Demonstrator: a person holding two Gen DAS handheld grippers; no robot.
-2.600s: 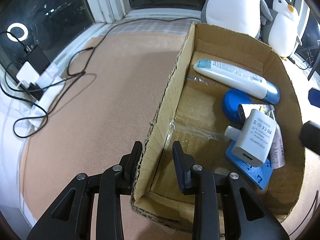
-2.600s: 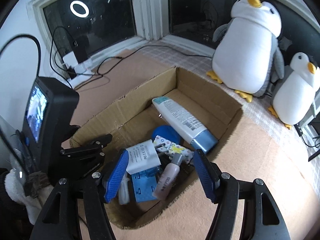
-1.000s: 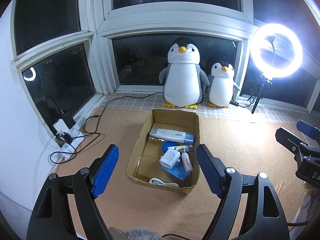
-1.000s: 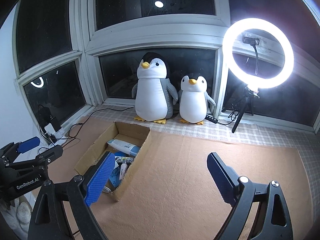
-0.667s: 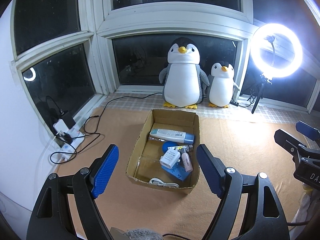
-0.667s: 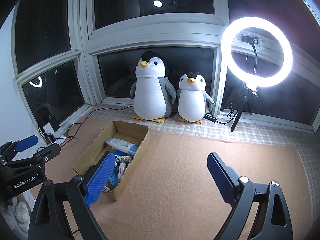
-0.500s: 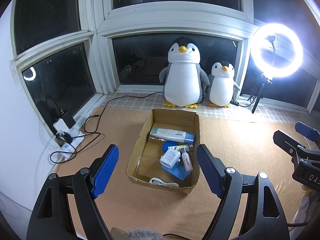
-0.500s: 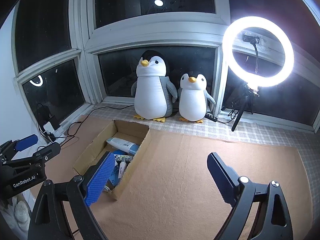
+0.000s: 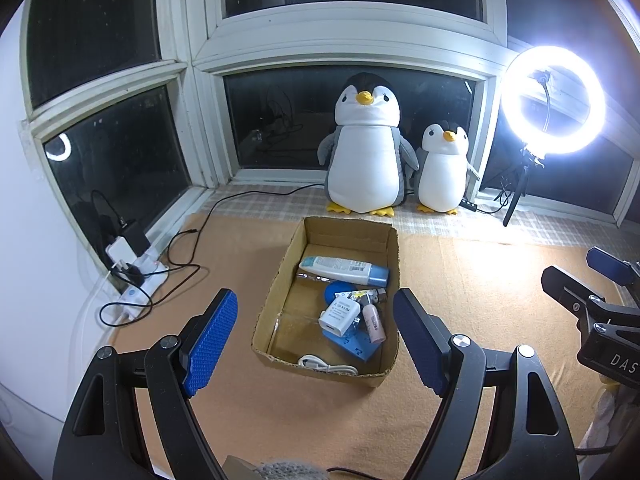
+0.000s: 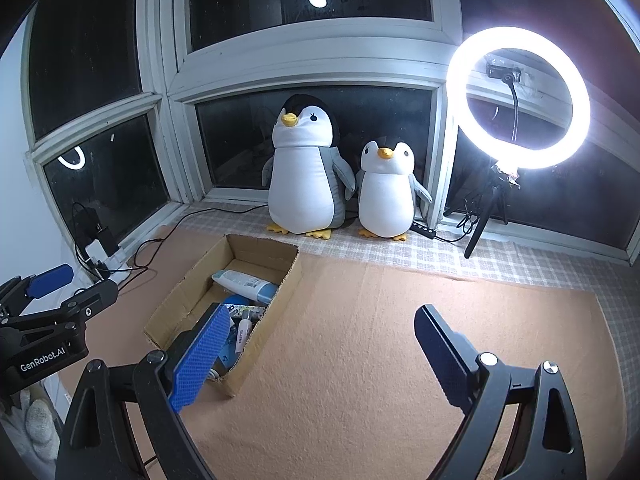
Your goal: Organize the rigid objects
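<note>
An open cardboard box (image 9: 275, 286) sits on the brown mat. It holds a white tube with a blue cap (image 9: 342, 270), a blue round lid (image 9: 338, 291), a white charger (image 9: 339, 315), a small pink bottle (image 9: 374, 322), a flat blue box (image 9: 352, 346) and a white cable (image 9: 326, 366). My left gripper (image 9: 314, 296) hangs well back from the box, open, with nothing between its blue pads. My right gripper (image 10: 322, 314) is open and empty over the mat, to the right of the box (image 10: 280, 292). Each gripper shows at the edge of the other's view.
Two plush penguins (image 9: 368, 152) (image 9: 442, 172) stand at the window behind the box. A lit ring light (image 9: 554, 100) on a tripod is at the back right. A power strip with plugs and black cables (image 9: 136, 276) lies at the left by the wall.
Both grippers have pulled up and back from the box; earlier my left one straddled its near wall and my right hovered over its contents. Nothing has moved in the last second.
</note>
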